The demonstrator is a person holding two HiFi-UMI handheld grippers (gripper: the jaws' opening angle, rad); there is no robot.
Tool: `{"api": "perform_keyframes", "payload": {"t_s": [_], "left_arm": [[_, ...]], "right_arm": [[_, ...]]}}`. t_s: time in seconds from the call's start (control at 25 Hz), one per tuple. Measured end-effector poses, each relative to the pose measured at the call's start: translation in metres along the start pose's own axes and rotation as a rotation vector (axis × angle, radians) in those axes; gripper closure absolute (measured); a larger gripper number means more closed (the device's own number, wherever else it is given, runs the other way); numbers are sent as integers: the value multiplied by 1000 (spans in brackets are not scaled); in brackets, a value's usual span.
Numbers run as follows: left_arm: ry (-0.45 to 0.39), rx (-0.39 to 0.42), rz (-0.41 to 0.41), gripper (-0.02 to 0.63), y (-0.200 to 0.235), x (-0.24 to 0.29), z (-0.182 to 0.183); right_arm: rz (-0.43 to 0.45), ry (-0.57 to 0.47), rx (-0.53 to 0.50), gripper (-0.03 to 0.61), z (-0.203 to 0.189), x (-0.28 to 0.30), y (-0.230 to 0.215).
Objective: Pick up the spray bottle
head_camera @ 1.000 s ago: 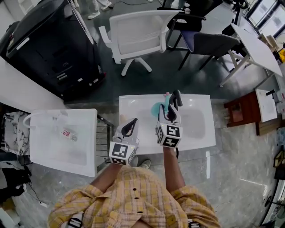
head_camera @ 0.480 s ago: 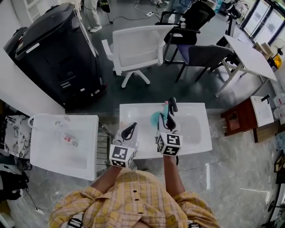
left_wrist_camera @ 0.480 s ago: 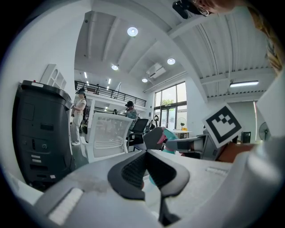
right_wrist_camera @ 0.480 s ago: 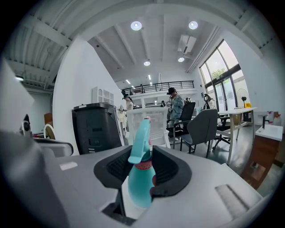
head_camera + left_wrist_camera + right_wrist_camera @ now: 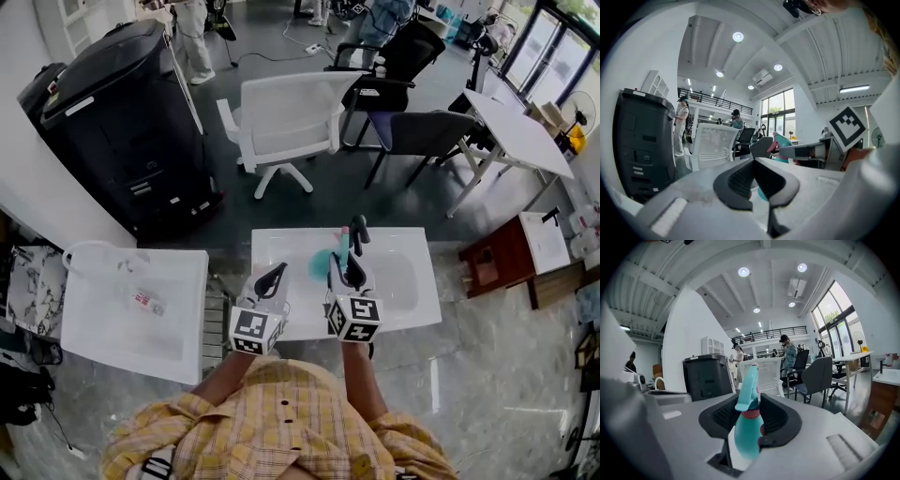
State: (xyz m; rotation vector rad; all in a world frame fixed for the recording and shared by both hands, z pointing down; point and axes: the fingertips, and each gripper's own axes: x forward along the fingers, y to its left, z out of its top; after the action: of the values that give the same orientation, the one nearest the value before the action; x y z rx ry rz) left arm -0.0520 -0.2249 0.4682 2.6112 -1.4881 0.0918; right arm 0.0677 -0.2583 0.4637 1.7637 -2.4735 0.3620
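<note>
A teal spray bottle (image 5: 322, 263) with a pink collar hangs above the white table (image 5: 412, 281), tilted, with my right gripper (image 5: 352, 244) shut on its neck. In the right gripper view the bottle (image 5: 747, 427) fills the gap between the black pads, nozzle pointing up and away. My left gripper (image 5: 273, 275) hovers over the table's left front edge, a short way left of the bottle, with nothing in it. In the left gripper view its pads meet at the tips (image 5: 754, 164), and the bottle's head (image 5: 783, 140) and the right gripper show to the right.
A white office chair (image 5: 281, 108) stands behind the table, a black cabinet (image 5: 112, 103) at the back left. A white bag (image 5: 131, 300) sits left of the table. Grey chair (image 5: 422, 131), folding table (image 5: 520, 122) and a wooden stool (image 5: 497, 253) lie to the right.
The right gripper has risen with the spray bottle in it, lifting it away from the table top. The left gripper has risen a little too.
</note>
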Motion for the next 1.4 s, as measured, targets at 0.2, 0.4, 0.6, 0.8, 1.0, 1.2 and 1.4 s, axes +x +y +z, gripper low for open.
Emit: {"api": "perform_keyframes", "payload": {"t_s": [0.2,0.4,0.6,0.8,1.0,1.2,1.4], "left_arm": [[-12,4,-6,615,-4,-3,4],[-28,13,-9,615,-4,-3,10],[-39,20,-9,615,-2,-4,13],[-52,22,-7,615,-2,-2,19],[-56,19,-2,615,2,-3,20],[-61,20,-1,615,5,-1,21],[-59,14,-4,615,6,-1,20]], "right_arm": [[13,1,0,454,-2,-11,6],[14,-7,-13,454,0,-16,10],[11,-21,-24,454,4,-21,13],[15,-21,-40,454,7,-22,16],[17,-16,-54,454,6,-21,21],[10,-16,-52,454,6,-19,18],[8,-10,-51,454,4,-17,19]]}}
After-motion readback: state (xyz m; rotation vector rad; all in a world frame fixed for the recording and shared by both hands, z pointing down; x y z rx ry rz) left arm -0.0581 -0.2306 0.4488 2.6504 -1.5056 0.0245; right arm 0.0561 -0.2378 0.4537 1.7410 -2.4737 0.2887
